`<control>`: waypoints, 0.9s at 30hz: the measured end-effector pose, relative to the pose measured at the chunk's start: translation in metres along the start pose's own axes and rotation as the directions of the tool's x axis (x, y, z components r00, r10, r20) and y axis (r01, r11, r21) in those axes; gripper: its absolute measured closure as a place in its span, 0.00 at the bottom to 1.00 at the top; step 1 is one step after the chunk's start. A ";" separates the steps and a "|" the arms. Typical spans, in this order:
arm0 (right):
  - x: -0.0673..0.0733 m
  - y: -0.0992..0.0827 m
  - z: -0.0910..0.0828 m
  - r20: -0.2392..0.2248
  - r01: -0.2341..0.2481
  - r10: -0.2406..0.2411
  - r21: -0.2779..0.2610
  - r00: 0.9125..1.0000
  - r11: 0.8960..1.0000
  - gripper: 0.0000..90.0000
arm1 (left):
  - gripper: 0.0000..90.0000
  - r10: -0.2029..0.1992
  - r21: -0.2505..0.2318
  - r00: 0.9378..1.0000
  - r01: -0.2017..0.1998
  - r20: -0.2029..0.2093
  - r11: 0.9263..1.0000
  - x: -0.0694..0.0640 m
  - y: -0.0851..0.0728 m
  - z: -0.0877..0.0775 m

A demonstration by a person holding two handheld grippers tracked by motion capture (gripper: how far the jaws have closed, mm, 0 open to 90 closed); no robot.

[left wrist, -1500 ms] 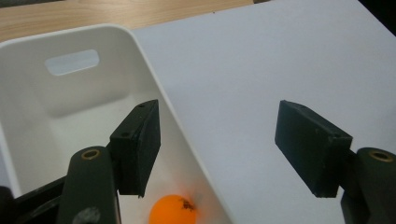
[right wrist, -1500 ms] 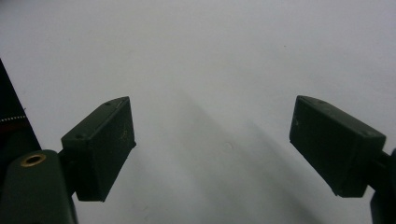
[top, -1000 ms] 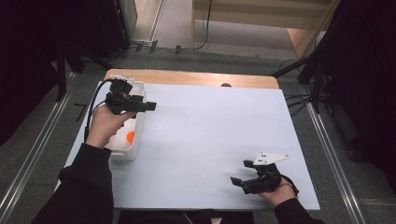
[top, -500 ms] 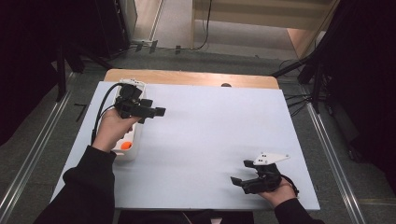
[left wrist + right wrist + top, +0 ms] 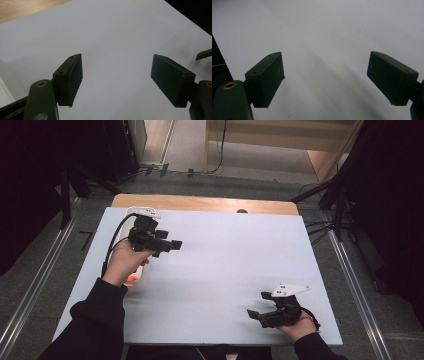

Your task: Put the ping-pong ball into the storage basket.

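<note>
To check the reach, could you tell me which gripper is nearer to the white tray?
Left. The left gripper hangs by the white tray at the table's left edge; the right gripper is far across, at the near right corner.

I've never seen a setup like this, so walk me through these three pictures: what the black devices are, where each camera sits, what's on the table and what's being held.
A person sits at a white table with a hand-held tool in each hand; each tool ends in two black jaws that pinch things. The high view looks down from above. There the left gripper is held above the table and the right gripper rests near the front edge. The other two pictures come from cameras riding on the tools, looking out between their own jaws. Both pairs of jaws stand apart with nothing between them, bare table beyond. By the left hand lies a white tray with something orange in it, too small to identify.
</note>
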State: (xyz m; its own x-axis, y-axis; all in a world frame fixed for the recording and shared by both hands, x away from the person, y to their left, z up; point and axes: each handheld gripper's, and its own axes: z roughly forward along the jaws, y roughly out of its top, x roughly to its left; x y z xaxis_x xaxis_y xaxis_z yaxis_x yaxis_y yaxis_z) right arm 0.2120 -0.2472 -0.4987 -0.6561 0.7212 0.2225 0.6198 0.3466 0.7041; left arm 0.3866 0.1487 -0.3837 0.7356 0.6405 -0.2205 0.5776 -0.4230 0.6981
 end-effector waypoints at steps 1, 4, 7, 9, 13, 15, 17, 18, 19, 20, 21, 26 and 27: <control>0.000 0.000 0.000 0.000 0.001 -0.001 -0.001 1.000 1.000 0.14 | 0.29 0.003 -0.008 1.000 -0.003 -0.002 1.000 -0.001 -0.001 0.000; 0.000 0.000 0.000 0.001 0.002 -0.002 -0.001 1.000 1.000 0.14 | 0.29 -0.004 0.007 1.000 0.004 0.012 1.000 -0.003 -0.002 0.001; 0.000 0.000 0.000 0.000 0.000 0.000 0.000 1.000 1.000 0.14 | 0.29 0.002 0.004 1.000 -0.002 0.012 1.000 -0.006 -0.004 0.004; 0.000 0.000 0.000 0.000 0.000 0.000 0.000 1.000 1.000 0.14 | 0.29 0.005 0.004 1.000 -0.005 0.018 1.000 -0.007 -0.006 0.004; 0.000 0.000 0.000 0.000 0.001 -0.001 0.000 1.000 1.000 0.14 | 0.29 0.008 0.010 1.000 -0.008 0.020 1.000 -0.010 -0.008 0.005; 0.000 0.000 0.000 0.000 0.000 0.000 0.000 1.000 1.000 0.14 | 0.29 0.015 0.013 1.000 -0.016 0.025 1.000 -0.012 -0.010 0.005; 0.000 0.000 0.000 0.001 0.002 -0.002 -0.001 1.000 1.000 0.14 | 0.29 0.018 0.012 0.999 -0.018 0.029 1.000 -0.014 -0.011 0.005; 0.000 0.000 0.000 0.001 0.002 -0.002 -0.001 1.000 1.000 0.14 | 0.29 0.018 0.010 0.999 -0.018 0.028 1.000 -0.015 -0.011 0.006; 0.000 0.000 0.000 0.000 0.001 -0.001 -0.002 1.000 1.000 0.14 | 0.29 0.022 0.010 0.999 -0.022 0.027 1.000 -0.015 -0.012 0.006; 0.000 0.000 0.000 0.000 0.000 0.000 -0.002 1.000 1.000 0.14 | 0.29 0.023 0.008 0.999 -0.023 0.030 1.000 -0.016 -0.013 0.007; 0.000 0.000 0.000 0.001 0.001 -0.001 -0.002 1.000 1.000 0.14 | 0.29 0.025 0.012 0.999 -0.025 0.032 1.000 -0.016 -0.014 0.007; 0.000 0.000 0.000 0.000 -0.001 0.001 0.000 1.000 1.000 0.14 | 0.29 0.030 0.020 0.999 -0.031 0.028 0.999 -0.018 -0.017 0.009; 0.000 0.000 0.000 0.000 0.000 0.000 0.000 1.000 1.000 0.14 | 0.29 0.030 0.018 0.999 -0.030 0.028 0.999 -0.019 -0.018 0.009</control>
State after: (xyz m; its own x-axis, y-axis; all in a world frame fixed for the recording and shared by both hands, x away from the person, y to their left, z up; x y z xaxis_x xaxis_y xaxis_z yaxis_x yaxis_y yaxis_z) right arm 0.2120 -0.2472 -0.4987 -0.6557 0.7215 0.2224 0.6199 0.3463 0.7042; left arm 0.3651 0.1384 -0.3985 0.7620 0.6096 -0.2185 0.5615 -0.4538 0.6920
